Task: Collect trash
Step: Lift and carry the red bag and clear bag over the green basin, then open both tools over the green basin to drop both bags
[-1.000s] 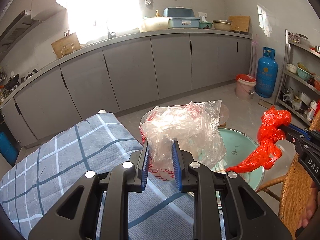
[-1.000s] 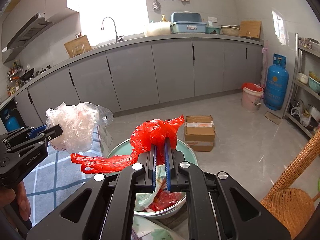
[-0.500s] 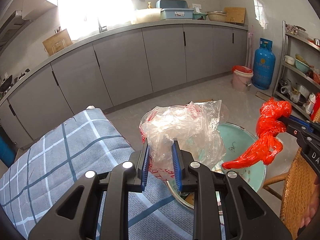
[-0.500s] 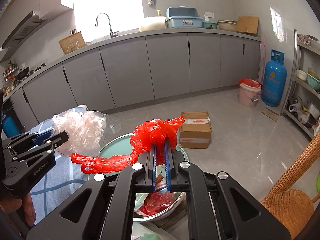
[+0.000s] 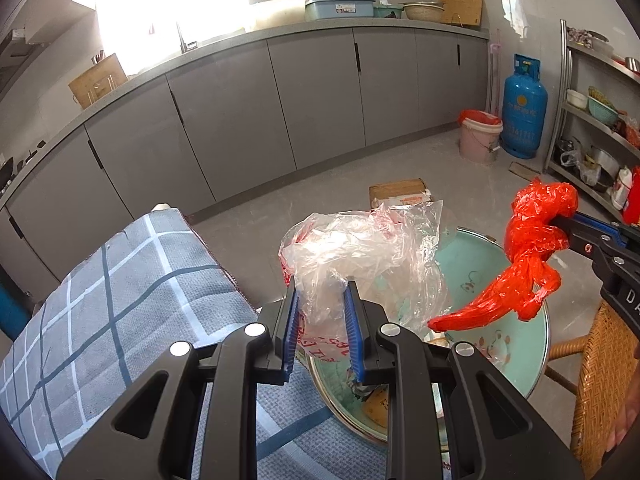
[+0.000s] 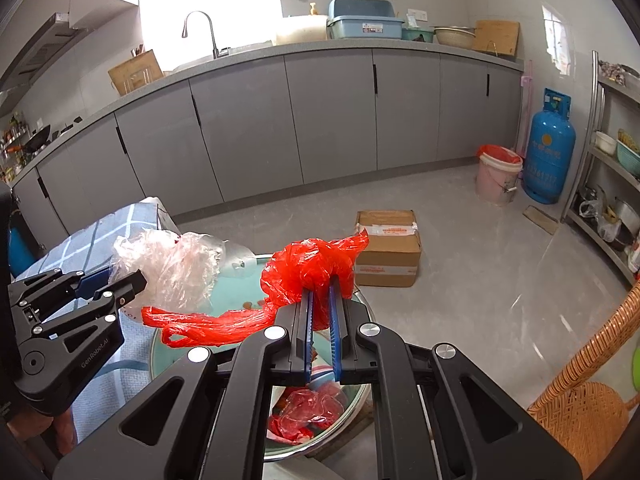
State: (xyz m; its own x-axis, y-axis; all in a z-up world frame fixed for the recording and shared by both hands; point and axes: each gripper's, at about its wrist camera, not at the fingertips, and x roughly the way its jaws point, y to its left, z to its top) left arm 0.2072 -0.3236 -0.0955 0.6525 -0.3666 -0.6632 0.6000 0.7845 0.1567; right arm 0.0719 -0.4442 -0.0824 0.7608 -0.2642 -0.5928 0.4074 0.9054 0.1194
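Note:
My left gripper (image 5: 320, 296) is shut on a crumpled clear plastic bag (image 5: 360, 248) with red print, held up over the near rim of a teal enamel basin (image 5: 480, 272). My right gripper (image 6: 321, 294) is shut on a bunched red plastic bag (image 6: 312, 268) whose tail hangs to the left over the same basin (image 6: 232, 292). In the right wrist view the left gripper (image 6: 132, 280) and its clear bag (image 6: 172, 268) sit at the left. In the left wrist view the right gripper (image 5: 560, 220) and red bag (image 5: 528, 252) are at the right. More red and clear scraps (image 6: 308, 416) lie in the basin.
A blue checked cloth (image 5: 120, 312) covers the surface on the left. A cardboard box (image 6: 388, 248) lies on the floor beyond the basin. A wicker chair (image 6: 588, 400) is at the right, and farther off a pink bucket (image 6: 498, 178), a blue gas cylinder (image 6: 550, 152) and metal shelves (image 5: 600, 128).
Both grippers have come down and forward toward the basin, each still holding its bag. The basin and the box now appear larger and higher in both views.

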